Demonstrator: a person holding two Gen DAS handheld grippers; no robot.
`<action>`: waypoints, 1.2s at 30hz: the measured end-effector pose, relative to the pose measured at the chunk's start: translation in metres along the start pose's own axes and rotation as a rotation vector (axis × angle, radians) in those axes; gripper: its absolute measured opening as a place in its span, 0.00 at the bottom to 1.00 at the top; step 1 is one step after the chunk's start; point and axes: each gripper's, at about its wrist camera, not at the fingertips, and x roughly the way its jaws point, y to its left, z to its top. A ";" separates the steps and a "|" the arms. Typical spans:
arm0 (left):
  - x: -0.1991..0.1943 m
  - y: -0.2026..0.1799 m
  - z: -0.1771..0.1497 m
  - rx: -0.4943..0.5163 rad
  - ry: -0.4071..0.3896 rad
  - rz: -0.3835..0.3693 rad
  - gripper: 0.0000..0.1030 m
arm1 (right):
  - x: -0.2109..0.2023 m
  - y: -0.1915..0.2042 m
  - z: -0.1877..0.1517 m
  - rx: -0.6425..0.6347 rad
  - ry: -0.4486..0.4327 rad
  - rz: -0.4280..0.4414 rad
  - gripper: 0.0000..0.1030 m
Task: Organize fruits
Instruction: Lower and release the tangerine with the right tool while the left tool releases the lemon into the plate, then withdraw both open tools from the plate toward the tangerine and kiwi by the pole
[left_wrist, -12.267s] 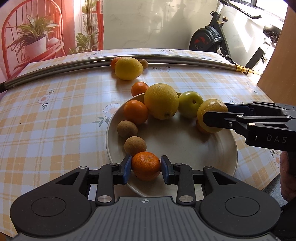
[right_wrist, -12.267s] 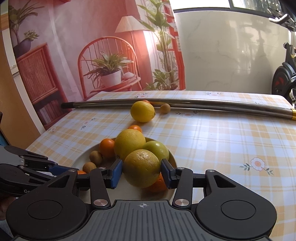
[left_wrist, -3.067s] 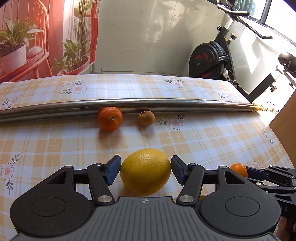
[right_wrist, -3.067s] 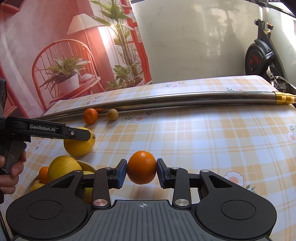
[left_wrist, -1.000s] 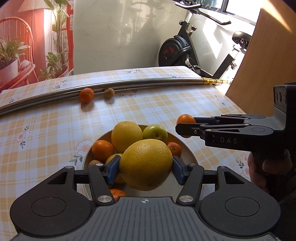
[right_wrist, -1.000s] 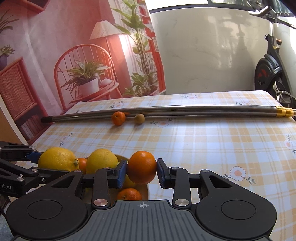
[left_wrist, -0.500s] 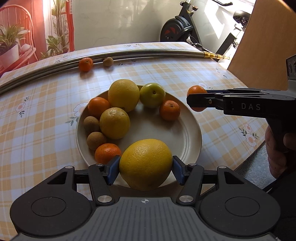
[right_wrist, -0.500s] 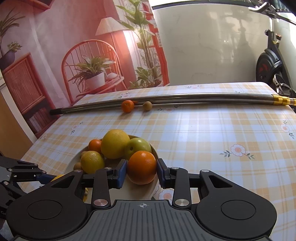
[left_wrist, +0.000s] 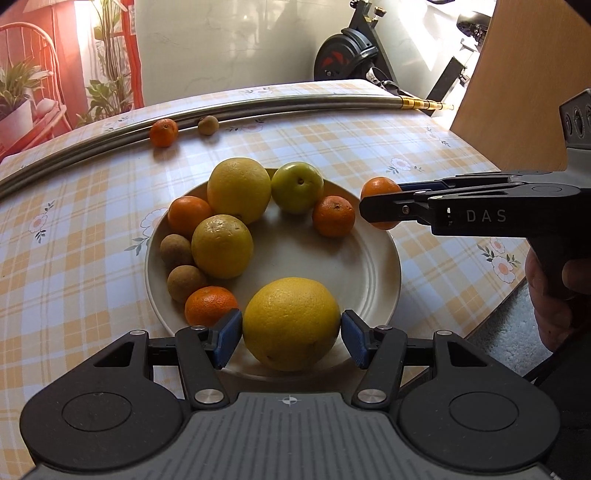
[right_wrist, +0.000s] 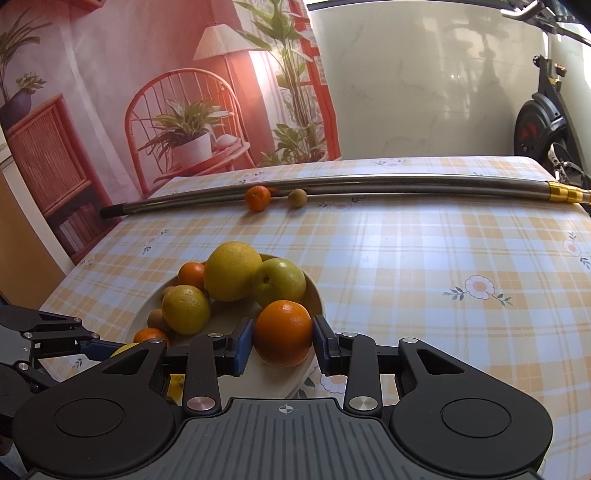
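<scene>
Clamping a yellow citrus (left_wrist: 291, 323), left claw (left_wrist: 291, 334) seemingly over plate (left_wrist: 384, 266).

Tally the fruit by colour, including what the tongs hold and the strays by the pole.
Orange: 5 (three on the plate, one held, one stray)
Yellow: 3 (two on the plate, one held)
Green: 1
Brown: 3 (two on the plate, one stray)
Total: 12

A red backdrop (right_wrist: 110, 74) printed with a chair and plants hangs far left. An exercise bike (right_wrist: 543, 122) stands far right before a sunlit pale marbled wall (right_wrist: 424, 74).
</scene>
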 end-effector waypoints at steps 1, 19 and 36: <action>0.000 0.001 0.000 -0.008 0.001 -0.001 0.60 | 0.001 0.000 0.000 0.002 0.002 0.000 0.31; -0.019 0.019 0.013 -0.151 -0.121 -0.025 0.58 | 0.006 0.005 -0.003 -0.012 0.021 0.008 0.31; -0.037 0.060 0.014 -0.304 -0.233 0.183 0.58 | 0.027 0.036 0.008 -0.128 0.070 0.139 0.31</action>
